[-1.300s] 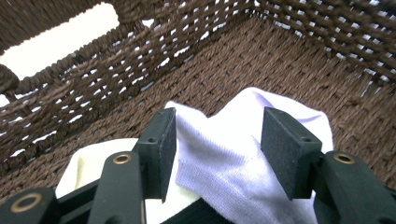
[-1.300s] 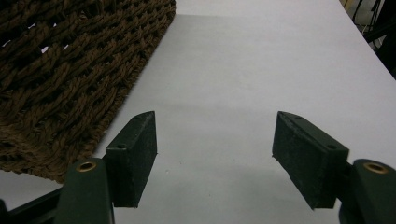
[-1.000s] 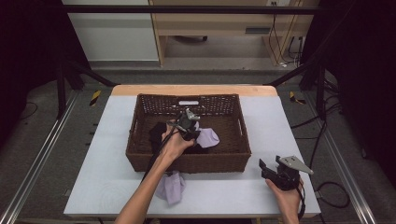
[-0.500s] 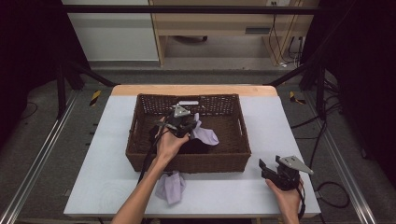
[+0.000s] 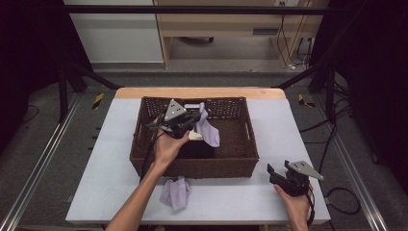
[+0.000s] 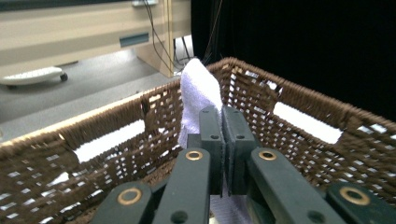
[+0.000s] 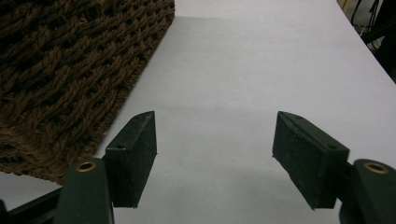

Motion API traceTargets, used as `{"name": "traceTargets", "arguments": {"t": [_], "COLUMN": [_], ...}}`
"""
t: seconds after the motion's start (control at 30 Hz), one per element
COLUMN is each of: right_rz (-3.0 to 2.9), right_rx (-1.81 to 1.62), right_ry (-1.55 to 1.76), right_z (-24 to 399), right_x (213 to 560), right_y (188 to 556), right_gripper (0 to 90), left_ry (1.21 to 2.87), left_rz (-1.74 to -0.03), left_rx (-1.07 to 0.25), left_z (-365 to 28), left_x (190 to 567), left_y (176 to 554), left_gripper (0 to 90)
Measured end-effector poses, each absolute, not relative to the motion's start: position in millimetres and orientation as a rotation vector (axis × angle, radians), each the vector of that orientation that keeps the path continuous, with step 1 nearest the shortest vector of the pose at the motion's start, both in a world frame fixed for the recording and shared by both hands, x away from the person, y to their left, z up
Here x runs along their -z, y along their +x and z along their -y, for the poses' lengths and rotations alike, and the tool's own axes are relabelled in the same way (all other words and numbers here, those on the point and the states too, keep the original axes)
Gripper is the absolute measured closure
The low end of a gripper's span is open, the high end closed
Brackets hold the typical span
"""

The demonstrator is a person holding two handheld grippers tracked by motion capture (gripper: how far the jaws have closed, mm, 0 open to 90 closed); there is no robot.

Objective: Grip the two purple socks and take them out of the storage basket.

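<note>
White table (image 5: 240,202) | left gripper (image 5: 192,120) jaws clamp lavender cloth (image 5: 209,130) — right gripper (image 5: 276,175) jaws wide, empty

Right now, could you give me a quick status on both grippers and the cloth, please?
Left gripper shut on lilac cloth, lifted over wicker basket. Right gripper open, above bare table. Second cloth lies before the basket. Nothing in the way.

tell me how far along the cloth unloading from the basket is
One pale purple cloth already lies on the table in front of the wicker basket. In hand: the left claw is shut on a second cloth, lifted above the basket. The right claw rests open on the table. Left: setting this cloth down; a dark item sits inside.
</note>
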State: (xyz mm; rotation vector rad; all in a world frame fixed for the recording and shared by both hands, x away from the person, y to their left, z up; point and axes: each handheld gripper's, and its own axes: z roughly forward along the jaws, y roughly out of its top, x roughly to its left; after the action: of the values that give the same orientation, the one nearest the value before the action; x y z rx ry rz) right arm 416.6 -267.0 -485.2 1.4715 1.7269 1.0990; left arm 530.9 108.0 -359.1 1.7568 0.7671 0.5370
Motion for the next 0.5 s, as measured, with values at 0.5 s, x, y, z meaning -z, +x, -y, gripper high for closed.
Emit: {"name": "traceTargets", "arguments": {"t": [0.5], "right_rz": [-1.731], "right_rx": [-1.098], "right_ry": [1.477], "right_z": [267.1], "right_x": [485.3], "right_y": [417.0], "right_gripper": [31.3], "left_ry": [1.68], "left_rz": [-0.651], "left_rx": [-0.535], "left_z": [-136.4], "left_x": [303.1], "left_y": [488.9], "left_gripper": [87.5]}}
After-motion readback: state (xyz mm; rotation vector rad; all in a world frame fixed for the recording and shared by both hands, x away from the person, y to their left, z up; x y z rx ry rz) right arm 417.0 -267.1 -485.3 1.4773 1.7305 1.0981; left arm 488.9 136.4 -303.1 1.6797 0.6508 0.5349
